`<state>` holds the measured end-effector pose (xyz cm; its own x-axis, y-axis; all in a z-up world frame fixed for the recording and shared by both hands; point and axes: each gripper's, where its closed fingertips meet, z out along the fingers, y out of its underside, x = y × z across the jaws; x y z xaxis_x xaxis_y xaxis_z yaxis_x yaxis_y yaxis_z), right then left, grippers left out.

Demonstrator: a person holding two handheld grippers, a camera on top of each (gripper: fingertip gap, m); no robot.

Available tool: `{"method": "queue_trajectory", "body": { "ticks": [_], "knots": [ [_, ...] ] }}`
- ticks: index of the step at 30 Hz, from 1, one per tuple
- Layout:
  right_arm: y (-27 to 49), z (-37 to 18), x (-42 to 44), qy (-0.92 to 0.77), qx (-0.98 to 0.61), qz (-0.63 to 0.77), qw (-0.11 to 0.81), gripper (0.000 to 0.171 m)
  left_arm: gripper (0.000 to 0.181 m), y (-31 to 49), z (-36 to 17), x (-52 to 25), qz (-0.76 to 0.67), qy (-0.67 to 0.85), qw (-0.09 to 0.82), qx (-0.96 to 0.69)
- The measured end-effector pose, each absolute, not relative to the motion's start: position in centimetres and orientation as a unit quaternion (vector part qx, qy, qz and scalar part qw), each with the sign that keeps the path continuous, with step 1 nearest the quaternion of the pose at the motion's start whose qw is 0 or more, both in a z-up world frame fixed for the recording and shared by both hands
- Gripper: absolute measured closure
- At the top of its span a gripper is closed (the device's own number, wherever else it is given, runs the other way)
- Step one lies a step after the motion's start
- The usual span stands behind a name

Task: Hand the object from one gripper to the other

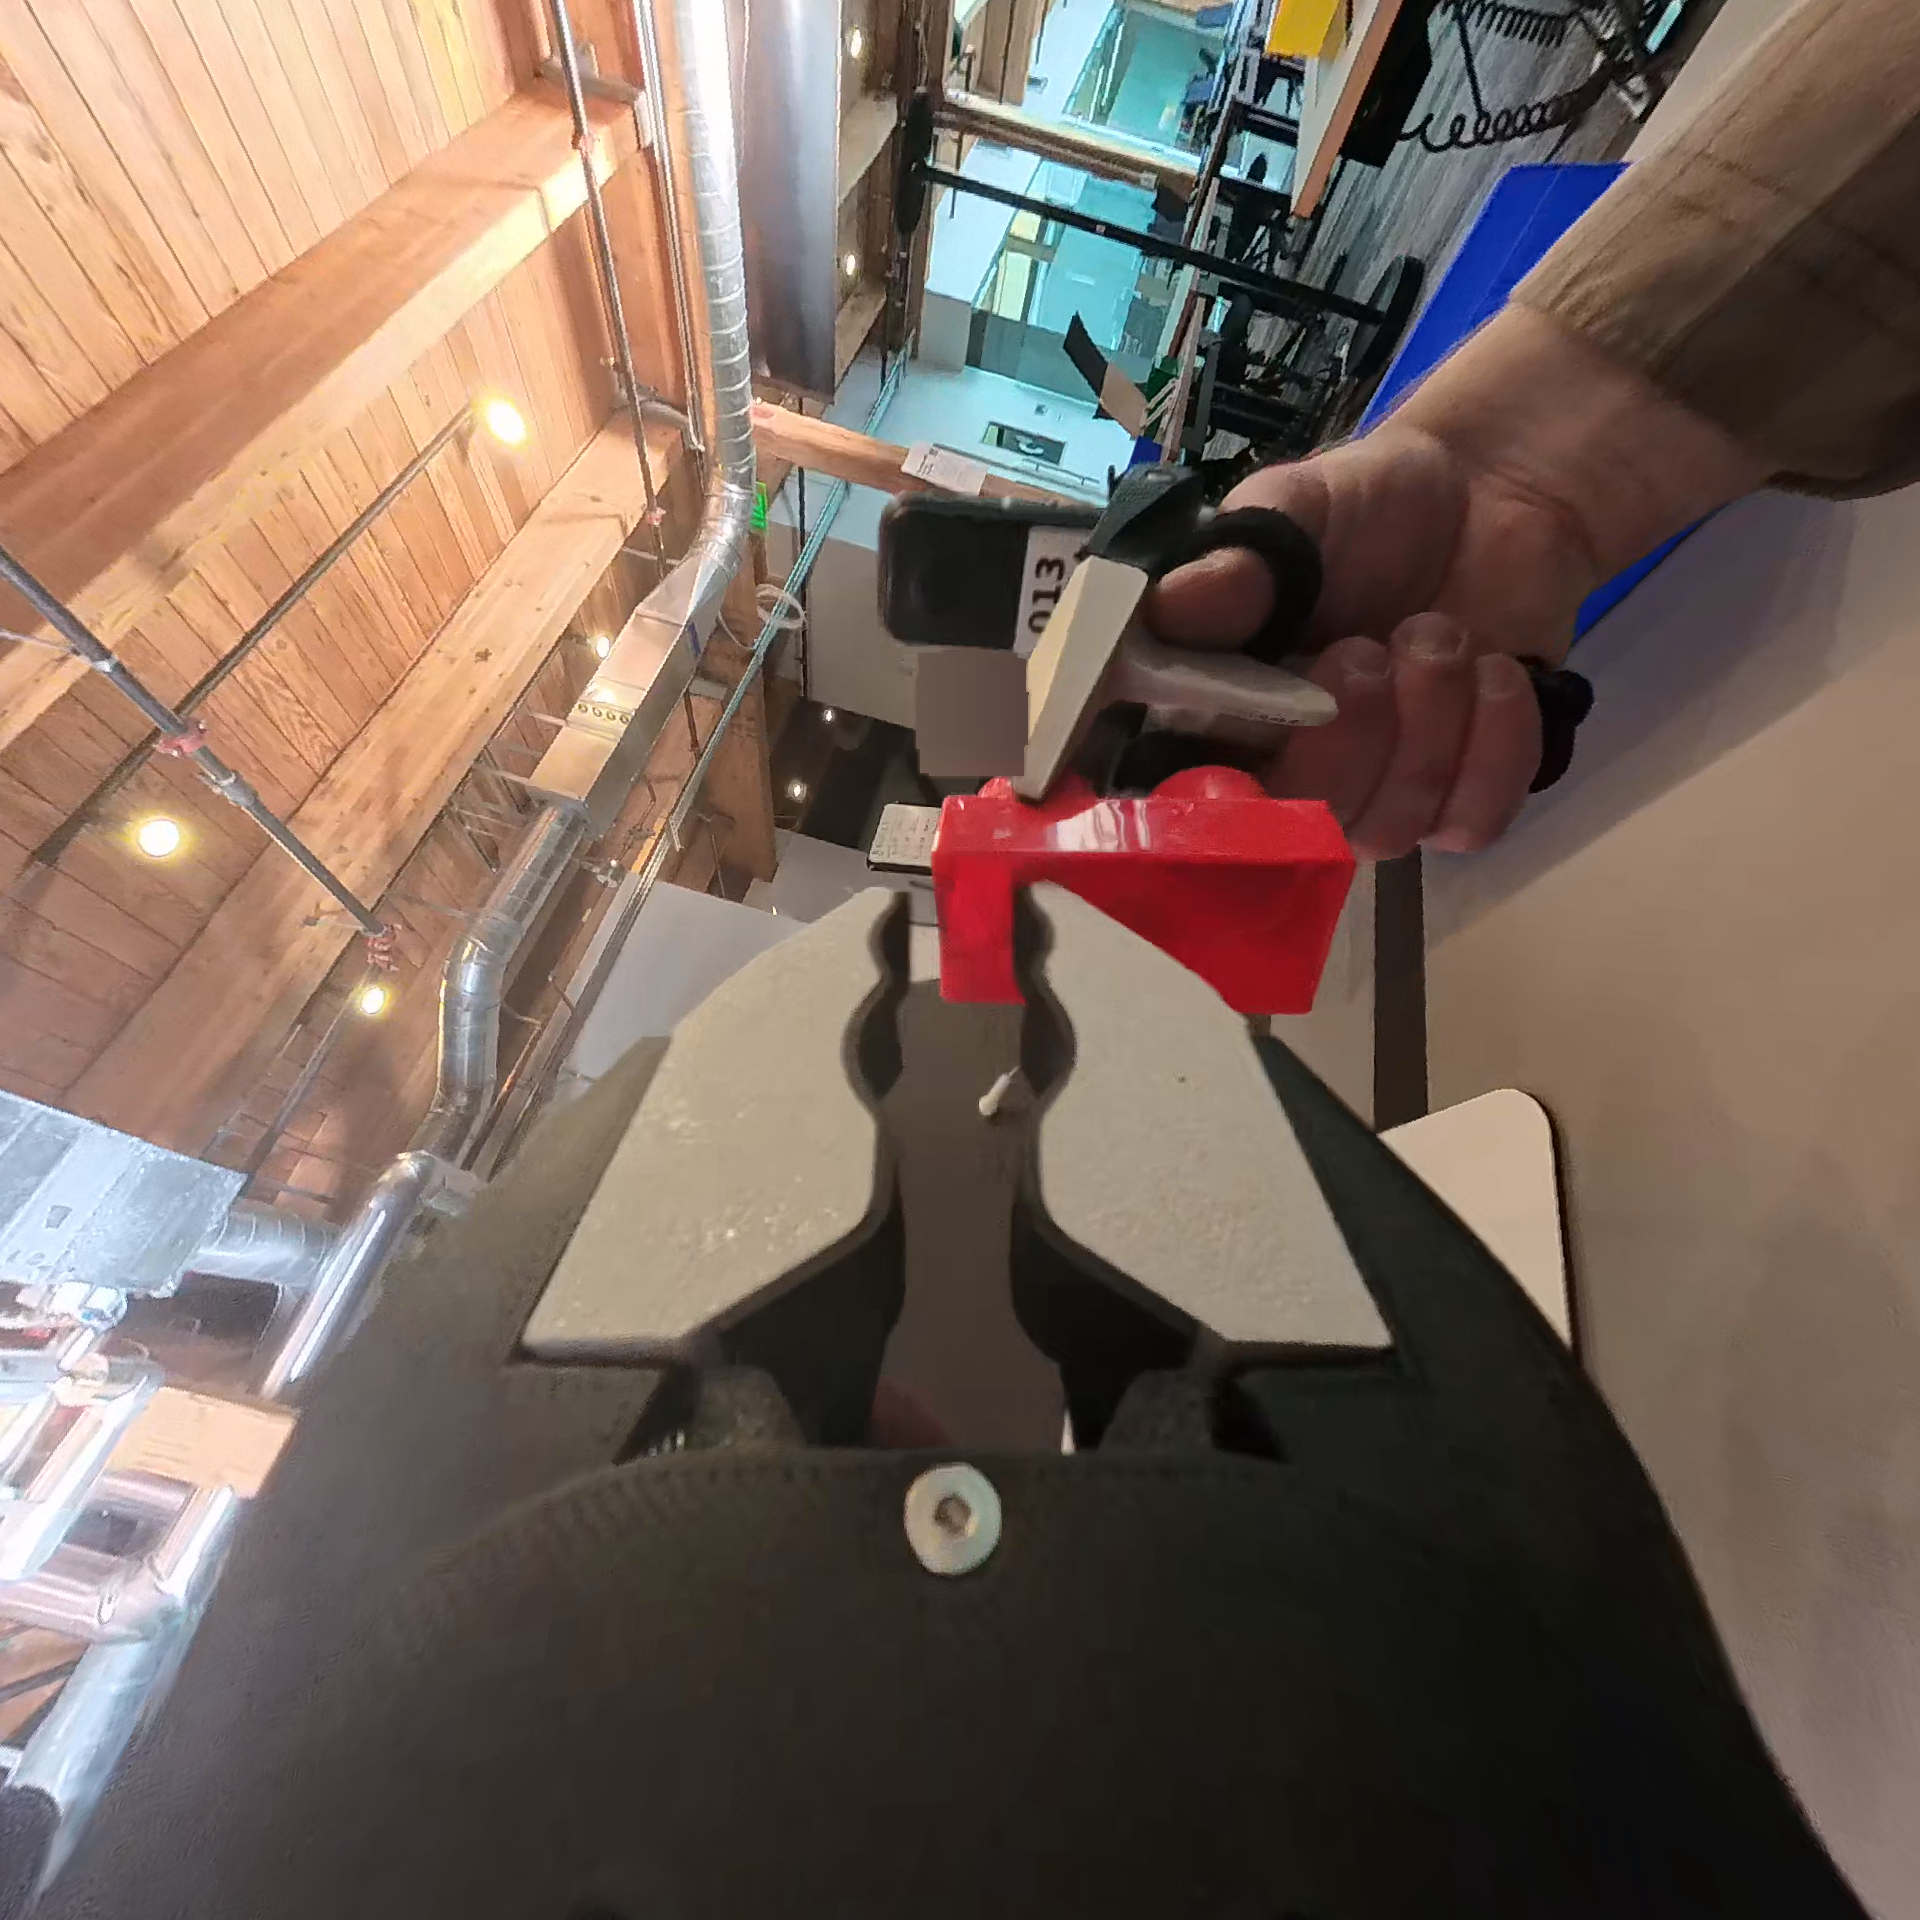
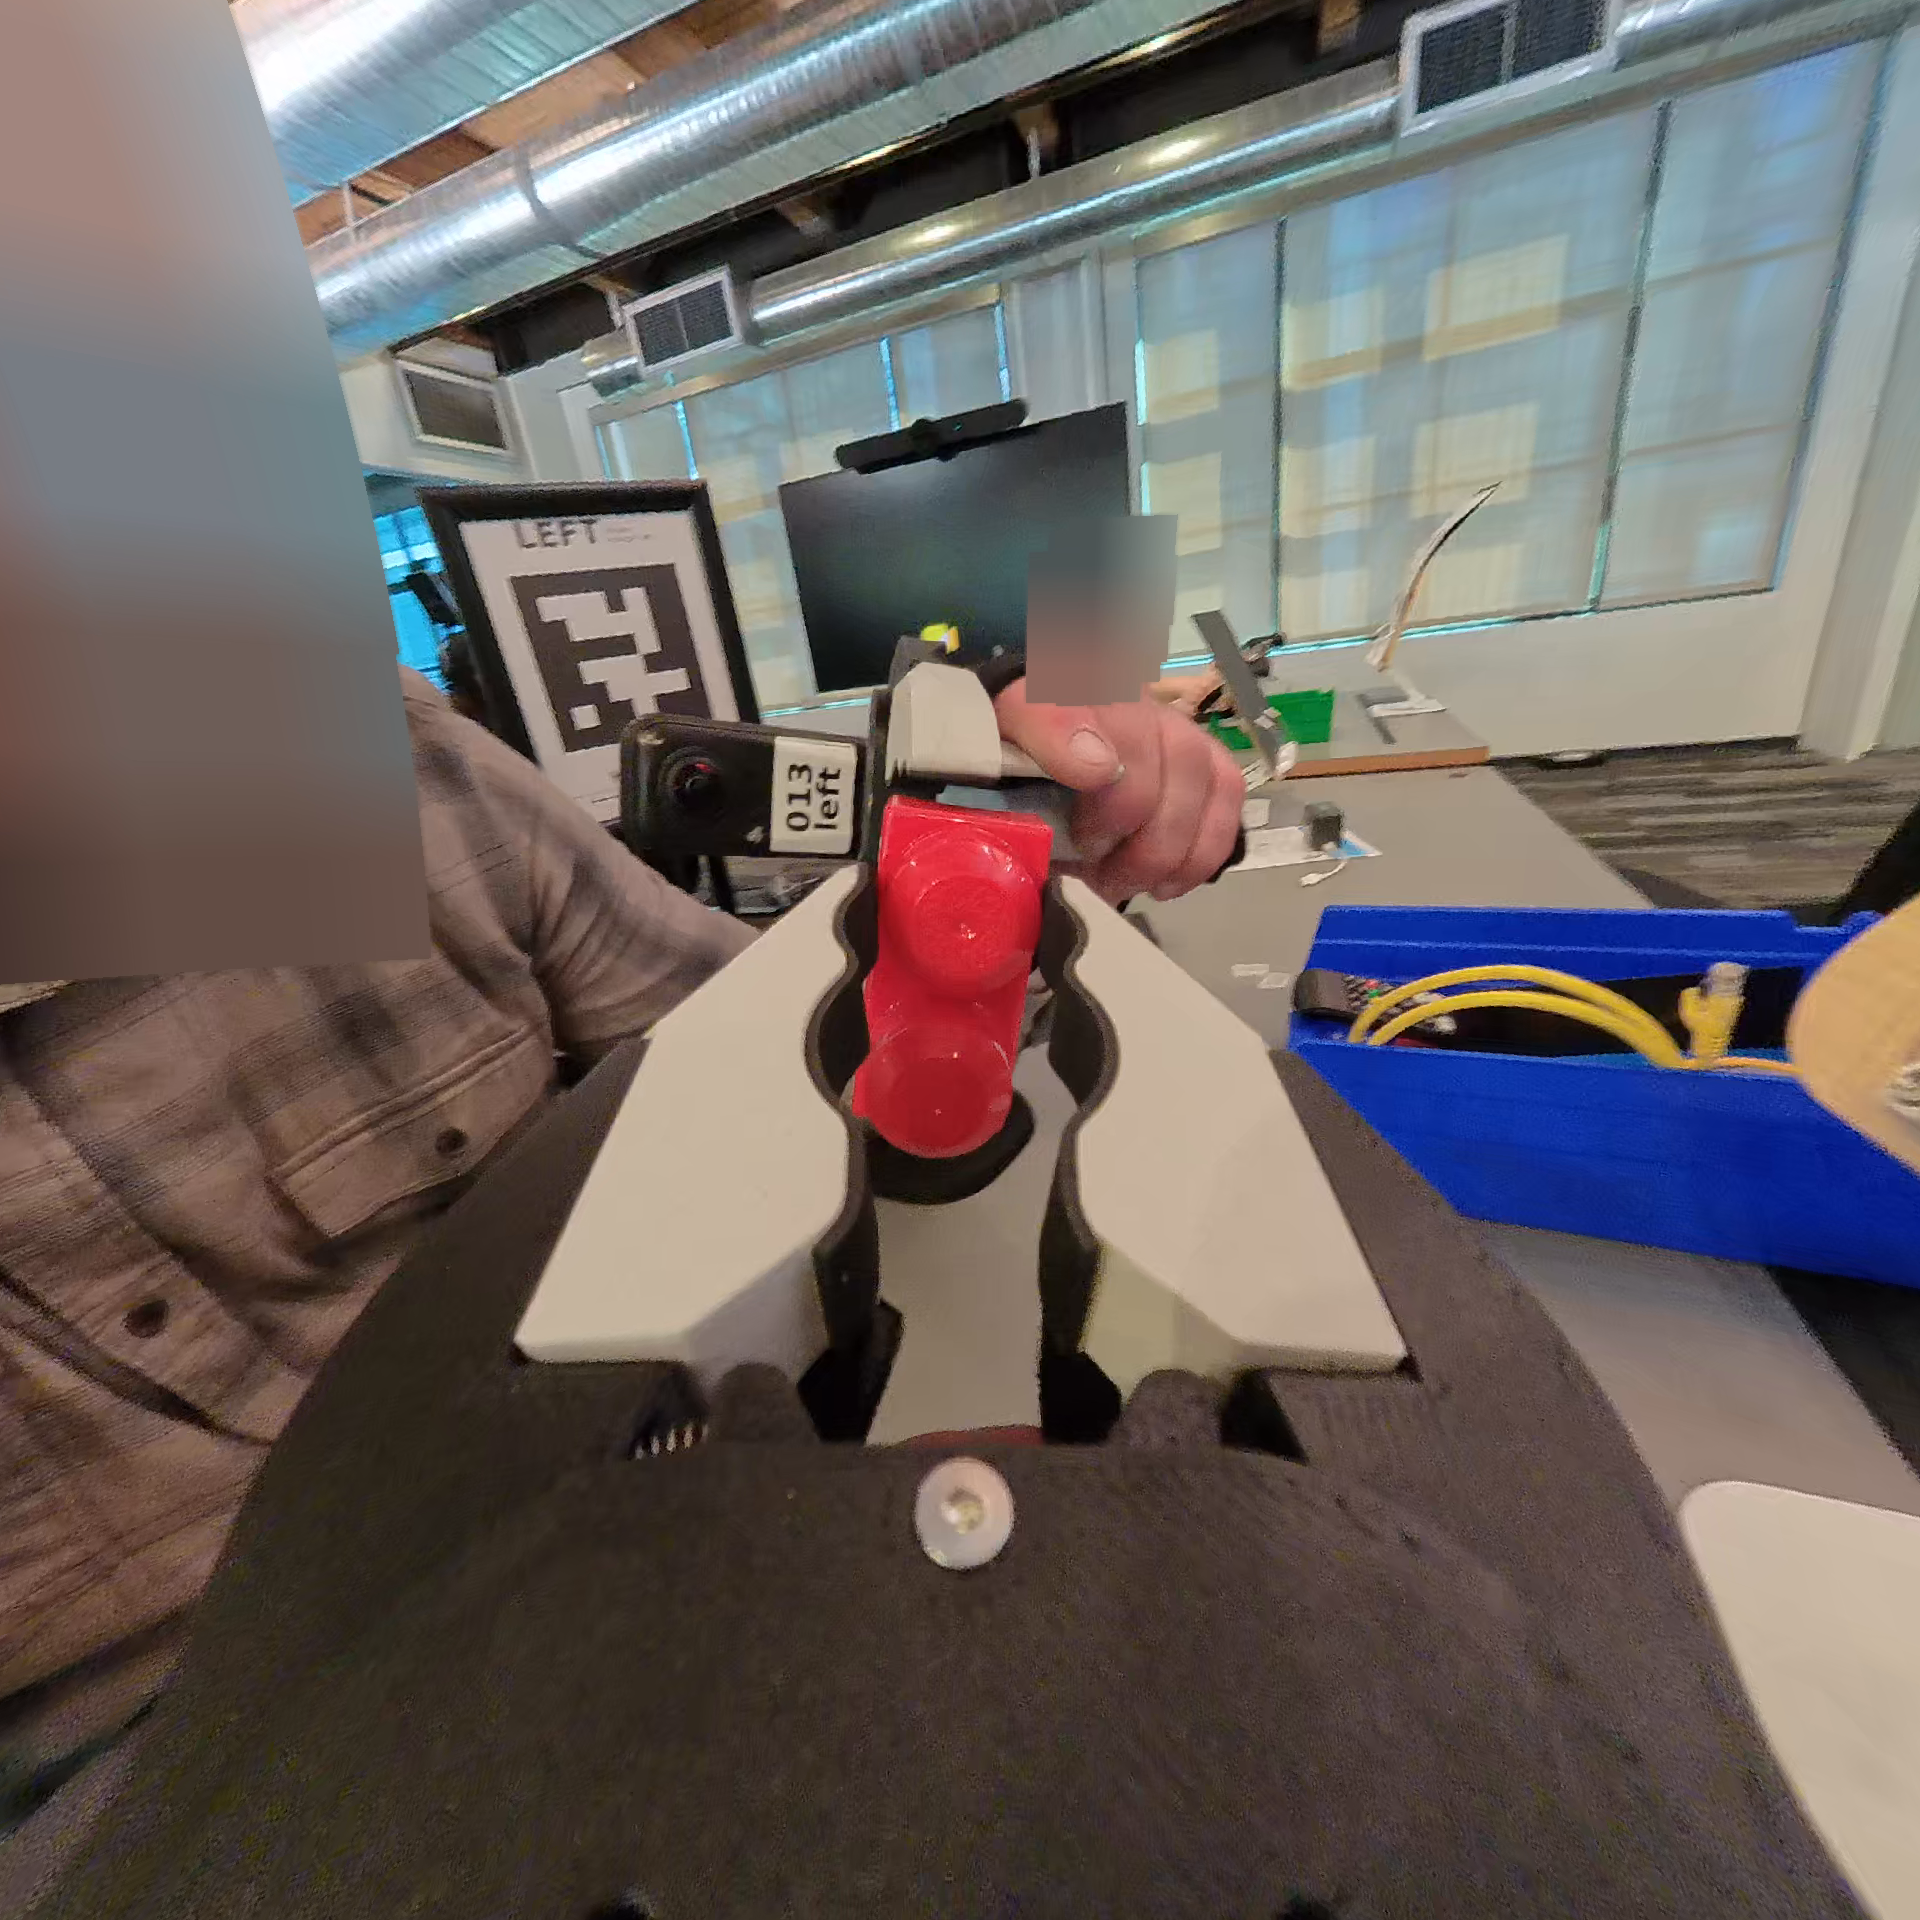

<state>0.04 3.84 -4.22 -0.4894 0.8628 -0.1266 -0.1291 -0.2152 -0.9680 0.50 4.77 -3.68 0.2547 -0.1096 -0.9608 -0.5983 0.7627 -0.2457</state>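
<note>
A red two-stud brick (image 2: 951,935) is held in the air above a grey table (image 2: 1455,831). My right gripper (image 2: 956,894) is shut on its long sides, with the studs facing its camera. In the left wrist view, the brick (image 1: 1143,862) hangs just past my left gripper (image 1: 966,909). That gripper's jaws stand narrowly apart on either side of the brick's end wall, with a thin gap on the left side. One white finger (image 1: 1081,675) of the right gripper rests against the brick's studded top, held by a hand (image 1: 1455,623). The left gripper (image 2: 914,790) shows behind the brick.
A blue bin (image 2: 1558,1122) with yellow cables (image 2: 1507,1003) stands on the table at right. A framed marker board (image 2: 613,623) and a dark monitor (image 2: 935,540) stand behind. A person's shirt (image 2: 260,1143) fills the left. A white board corner (image 2: 1818,1662) lies near right. My two grippers' fingertips are within a few centimetres of each other.
</note>
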Motion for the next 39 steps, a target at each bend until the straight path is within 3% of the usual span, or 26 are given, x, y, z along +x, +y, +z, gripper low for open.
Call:
{"method": "queue_trajectory", "body": {
  "ticks": [4, 8, 11, 14, 16, 24, 32, 35, 39],
  "knots": [
    [5.7, -2.5, 0.7, -0.466, -0.345, 0.695, 0.425, 0.143, 0.138, 5.6, -2.6, -0.6, 0.102, 0.545, 0.757, -0.345],
    [7.0, -0.8, 1.9, -0.421, -0.32, 0.698, 0.483, 0.143, 0.123, 6.3, -1.9, -1.4, -0.077, 0.489, 0.758, -0.424],
    [7.4, -0.2, 2.3, -0.399, -0.303, 0.693, 0.518, 0.143, 0.112, 6.7, -1.8, -0.9, -0.248, 0.435, 0.726, -0.472],
    [7.3, -0.1, 2.3, -0.392, -0.288, 0.686, 0.541, 0.143, 0.102, 7.2, -3.6, 0.6, -0.328, 0.42, 0.673, -0.513],
    [7.1, 0.0, 2.2, -0.388, -0.278, 0.684, 0.551, 0.142, 0.104, 7.2, -4.4, 1.7, -0.351, 0.417, 0.655, -0.524],
    [6.7, -0.4, 1.4, -0.391, -0.273, 0.682, 0.555, 0.142, 0.145, 7.1, -4.1, 2.2, -0.412, 0.372, 0.662, -0.504],
    [6.6, -0.7, 1.4, -0.411, -0.283, 0.67, 0.55, 0.142, 0.145, 7.1, -4.2, 2.0, -0.391, 0.387, 0.662, -0.509],
    [6.3, -1.6, 1.6, -0.461, -0.302, 0.638, 0.538, 0.128, 0.145, 7.3, -4.9, 1.5, -0.333, 0.426, 0.652, -0.531],
    [5.7, -3.4, 2.2, -0.546, -0.331, 0.561, 0.527, 0.121, 0.145, 6.5, -7.0, 0.9, -0.251, 0.515, 0.594, -0.565]
  ]
}}
